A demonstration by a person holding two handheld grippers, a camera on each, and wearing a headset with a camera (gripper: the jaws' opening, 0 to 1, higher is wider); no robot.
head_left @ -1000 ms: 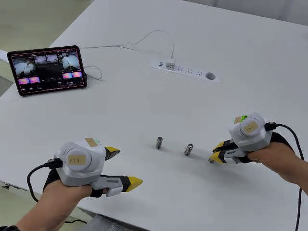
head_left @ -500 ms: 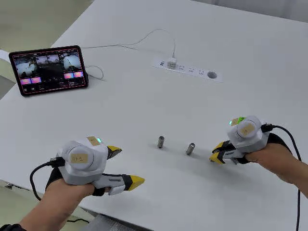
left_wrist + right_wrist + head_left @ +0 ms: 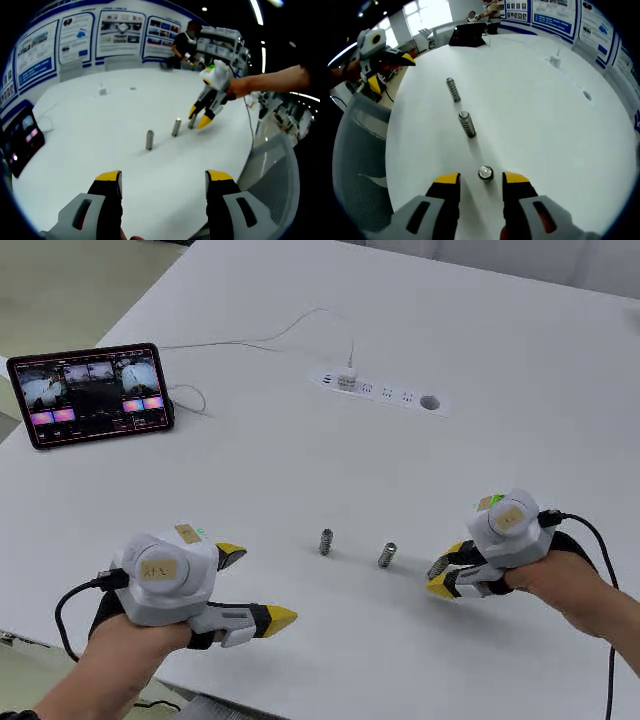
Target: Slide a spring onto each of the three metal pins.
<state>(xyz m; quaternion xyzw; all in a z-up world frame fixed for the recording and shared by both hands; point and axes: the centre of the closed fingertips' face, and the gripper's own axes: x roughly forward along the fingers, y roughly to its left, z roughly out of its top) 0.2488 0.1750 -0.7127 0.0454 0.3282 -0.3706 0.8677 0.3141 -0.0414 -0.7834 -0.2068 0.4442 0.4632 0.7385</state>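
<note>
Metal pin end-on between right gripper tips; spring possibly hidden.

Bare tabletop around pins, tablet and power strip well apart

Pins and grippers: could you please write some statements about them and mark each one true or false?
1. The middle pin carries a spring. True.
2. The left gripper holds a spring. False: it is open and empty.
3. The right gripper has its jaws on both sides of the third pin. True.
4. The tablet lies beside the right gripper. False: it lies far off, on the left gripper's side.
</note>
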